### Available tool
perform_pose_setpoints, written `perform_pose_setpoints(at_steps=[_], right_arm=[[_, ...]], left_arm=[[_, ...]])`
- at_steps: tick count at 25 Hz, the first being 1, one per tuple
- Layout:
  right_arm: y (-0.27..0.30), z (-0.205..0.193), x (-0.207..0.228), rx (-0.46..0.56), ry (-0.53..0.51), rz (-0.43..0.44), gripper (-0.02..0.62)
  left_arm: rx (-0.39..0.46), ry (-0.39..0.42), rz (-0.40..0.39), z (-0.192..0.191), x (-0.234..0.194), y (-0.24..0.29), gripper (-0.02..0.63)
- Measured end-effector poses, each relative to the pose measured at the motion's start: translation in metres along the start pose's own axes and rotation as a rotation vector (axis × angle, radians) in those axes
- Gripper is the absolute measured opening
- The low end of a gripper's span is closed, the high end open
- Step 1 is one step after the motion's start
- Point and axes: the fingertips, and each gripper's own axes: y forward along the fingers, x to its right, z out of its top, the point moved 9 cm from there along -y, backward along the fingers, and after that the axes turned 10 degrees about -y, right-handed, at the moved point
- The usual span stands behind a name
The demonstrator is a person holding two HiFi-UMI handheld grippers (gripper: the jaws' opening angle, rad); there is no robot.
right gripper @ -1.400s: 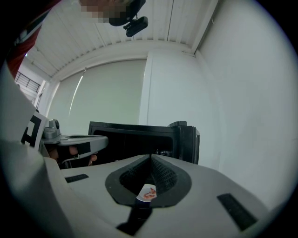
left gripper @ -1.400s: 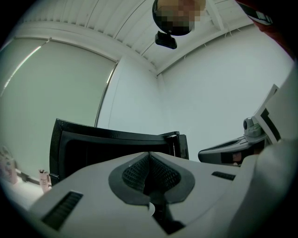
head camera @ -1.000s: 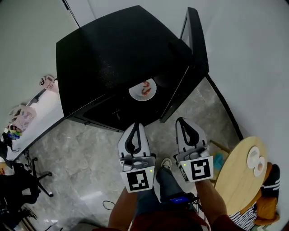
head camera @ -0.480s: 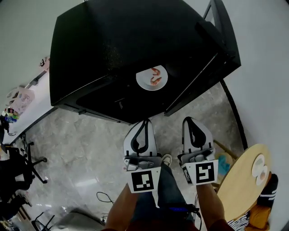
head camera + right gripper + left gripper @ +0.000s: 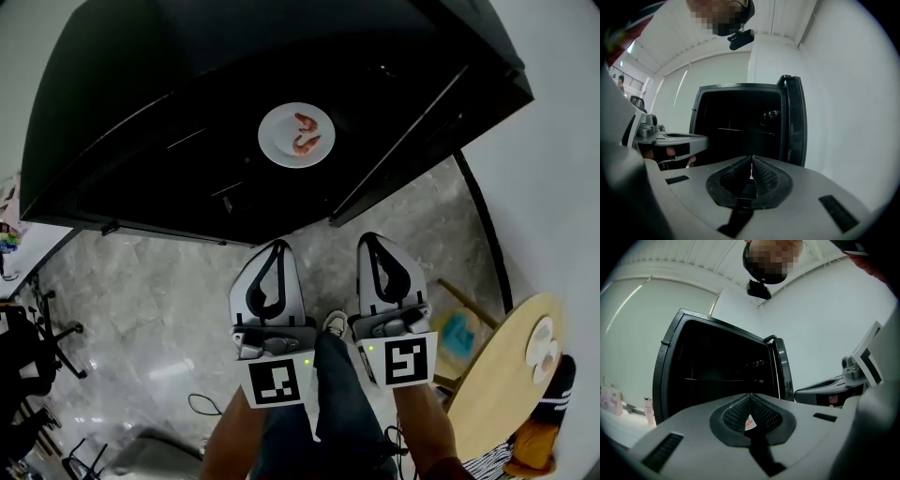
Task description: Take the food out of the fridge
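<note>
Black fridge (image 5: 187,112), door open: a white plate (image 5: 272,141) with two shrimp (image 5: 306,133) sits on its shelf, towards the door-side edge. Left claw (image 5: 277,246) and right claw (image 5: 371,238) are both pinched closed and empty, short of the opening. One claw should open wide and take the rim level. The curled shrimp lie roughly crosswise.

I hold my left gripper (image 5: 277,246) and right gripper (image 5: 368,238) side by side, near my body, pointing forward. Both have their jaws pressed together on nothing.
</note>
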Motion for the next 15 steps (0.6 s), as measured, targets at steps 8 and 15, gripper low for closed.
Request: perform_pose_setpoints(at_steps=[8,15], right_arm=[[0.006,-0.025,-0.006,-0.002,-0.006,0.005,0.023],[0.022,-0.047,-0.013,0.011,0.01,-0.005,0.023]], left_arm=[[0.016,-0.03,0.021,-0.027,-0.005,0.005,0.012],[0.025,-0.014,0.022,-0.049,-0.016,0.012,0.012]])
